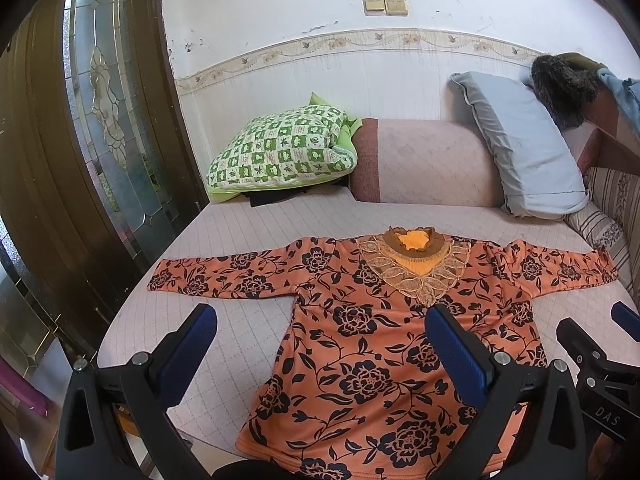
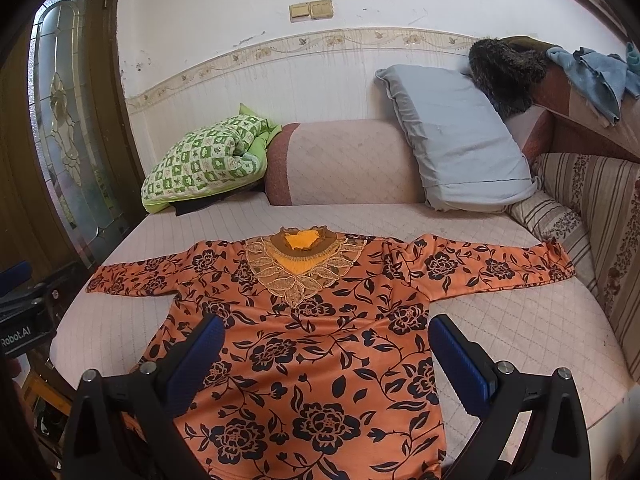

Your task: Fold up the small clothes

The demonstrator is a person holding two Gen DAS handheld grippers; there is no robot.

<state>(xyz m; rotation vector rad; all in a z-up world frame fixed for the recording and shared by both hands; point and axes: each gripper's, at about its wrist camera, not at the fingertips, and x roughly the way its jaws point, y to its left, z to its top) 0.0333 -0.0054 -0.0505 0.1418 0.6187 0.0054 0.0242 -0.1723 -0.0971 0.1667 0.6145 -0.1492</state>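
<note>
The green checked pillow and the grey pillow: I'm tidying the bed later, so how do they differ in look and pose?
The green checked pillow is patterned with a lime edge; the grey pillow is plain. The green one lies slumped at the left end of the pink bolster; the grey one leans propped over the bolster's right end. Both sit behind the orange floral top.

— The floral top looks like smooth, faintly sheeny knit cloth with a lace collar?
— Yes. The bed cover is matt quilted fabric; the tool pads are ribbed blue rubber on black plastic.
</note>
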